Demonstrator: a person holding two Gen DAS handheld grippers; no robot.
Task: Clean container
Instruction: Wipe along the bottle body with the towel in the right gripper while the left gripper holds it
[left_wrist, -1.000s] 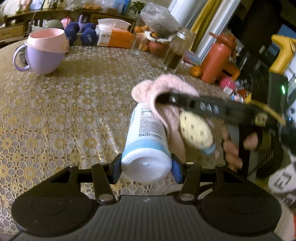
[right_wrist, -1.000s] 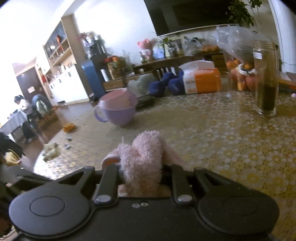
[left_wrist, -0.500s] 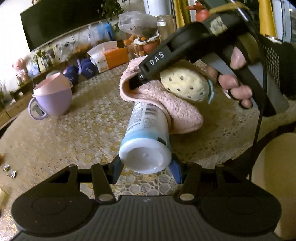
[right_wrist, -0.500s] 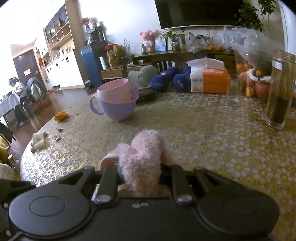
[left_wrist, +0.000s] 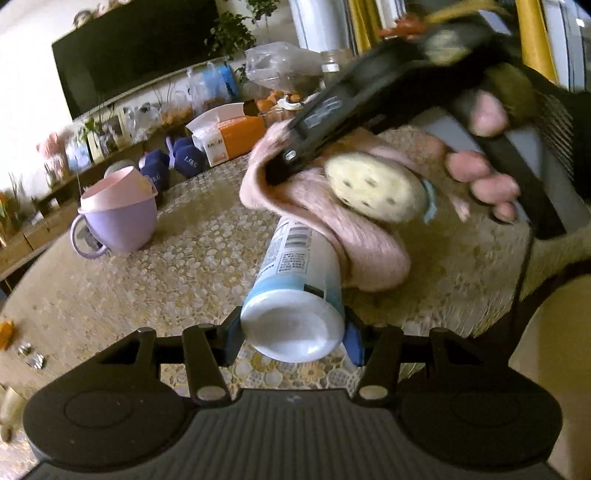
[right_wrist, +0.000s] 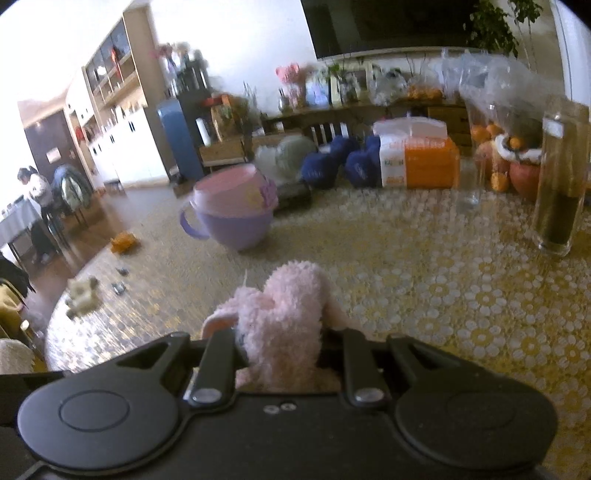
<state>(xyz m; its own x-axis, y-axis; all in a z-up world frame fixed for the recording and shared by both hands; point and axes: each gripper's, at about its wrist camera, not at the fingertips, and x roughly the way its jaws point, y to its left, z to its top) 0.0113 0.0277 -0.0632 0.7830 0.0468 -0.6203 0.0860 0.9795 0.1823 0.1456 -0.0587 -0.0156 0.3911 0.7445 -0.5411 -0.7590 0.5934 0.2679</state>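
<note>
While the left claw (left_wrist: 293, 328) grips the container (left_wrist: 295, 280), cloth (left_wrist: 354, 236) (pink) apparently touches it.

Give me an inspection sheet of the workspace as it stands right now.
Surface: table under a yellow-and-white floral lace cover.
Job's things: white and blue container held off the table; pink cloth draped over its far end.
Clutter: purple mug with pink lid, tissue box, tall glass jar, blue dumbbells, bagged fruit.
Grippers: left gripper shut on the container's base; right gripper shut on the cloth.
Cables: a thin dark cable hangs below the right gripper's handle.
Surroundings: living room, television on the wall, a person seated at a far table, scraps on the floor.
</note>
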